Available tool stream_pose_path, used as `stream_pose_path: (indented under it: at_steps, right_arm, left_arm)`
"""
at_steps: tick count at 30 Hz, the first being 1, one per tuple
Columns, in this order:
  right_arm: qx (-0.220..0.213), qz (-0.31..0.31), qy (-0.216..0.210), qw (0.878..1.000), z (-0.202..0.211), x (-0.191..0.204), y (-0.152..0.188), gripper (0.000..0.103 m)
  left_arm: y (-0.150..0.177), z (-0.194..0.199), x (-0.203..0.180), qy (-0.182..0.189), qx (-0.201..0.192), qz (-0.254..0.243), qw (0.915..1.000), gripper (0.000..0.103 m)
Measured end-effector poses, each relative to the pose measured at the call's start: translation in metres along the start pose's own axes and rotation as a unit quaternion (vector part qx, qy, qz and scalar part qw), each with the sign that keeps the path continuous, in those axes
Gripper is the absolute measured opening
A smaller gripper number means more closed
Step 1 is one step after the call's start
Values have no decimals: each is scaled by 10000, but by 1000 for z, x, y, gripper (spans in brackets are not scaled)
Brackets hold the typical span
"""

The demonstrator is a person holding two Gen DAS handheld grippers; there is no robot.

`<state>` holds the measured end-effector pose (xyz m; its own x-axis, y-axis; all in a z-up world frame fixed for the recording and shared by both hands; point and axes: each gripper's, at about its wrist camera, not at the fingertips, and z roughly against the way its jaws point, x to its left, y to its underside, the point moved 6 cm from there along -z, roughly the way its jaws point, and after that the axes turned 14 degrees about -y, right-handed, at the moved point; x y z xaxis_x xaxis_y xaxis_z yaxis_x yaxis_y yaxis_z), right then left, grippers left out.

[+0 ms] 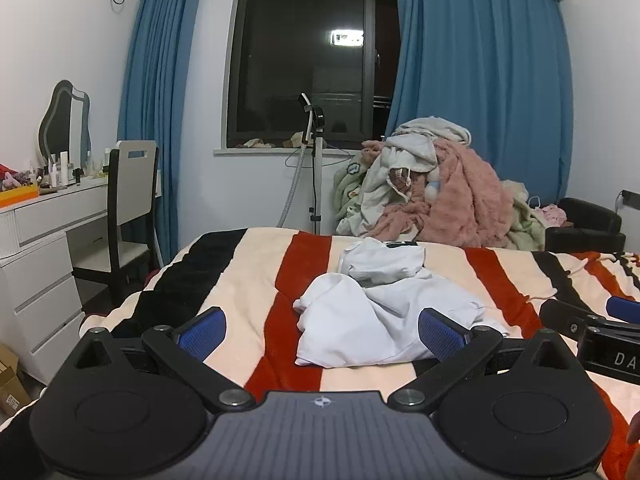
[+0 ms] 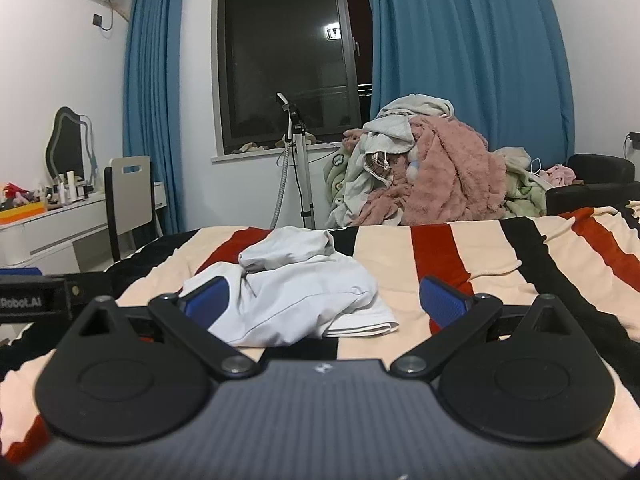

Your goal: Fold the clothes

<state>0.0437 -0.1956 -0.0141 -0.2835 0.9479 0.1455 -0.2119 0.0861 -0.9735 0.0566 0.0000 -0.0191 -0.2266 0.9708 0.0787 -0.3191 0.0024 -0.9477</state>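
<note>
A crumpled white garment (image 1: 384, 312) lies bunched on the striped blanket (image 1: 248, 280), unfolded, a hem edge showing at its near right. Left of the garment, the left gripper (image 1: 322, 332) hovers with jaws wide apart, holding nothing. Right of the garment, the right gripper (image 2: 324, 304) likewise stands spread and empty. Bare blanket surrounds the garment on all sides; behind it rises a clothes pile (image 1: 432, 184).
</note>
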Motion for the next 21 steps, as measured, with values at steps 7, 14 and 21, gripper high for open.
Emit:
stream_pose_path:
  at_steps: [7, 14, 21]
  right_arm:
    - [-88, -122, 57, 9999, 8, 0, -2, 103]
    - [-127, -74, 101, 9998, 20, 0, -10, 103]
    - [-147, 43, 258, 9996, 21, -2, -11, 103]
  left_arm:
    - [1, 7, -2, 147, 18, 76, 9999, 103]
    - [-1, 32, 9, 118, -57, 54, 9999, 103]
    - [2, 33, 8, 150, -179, -9, 9997, 103]
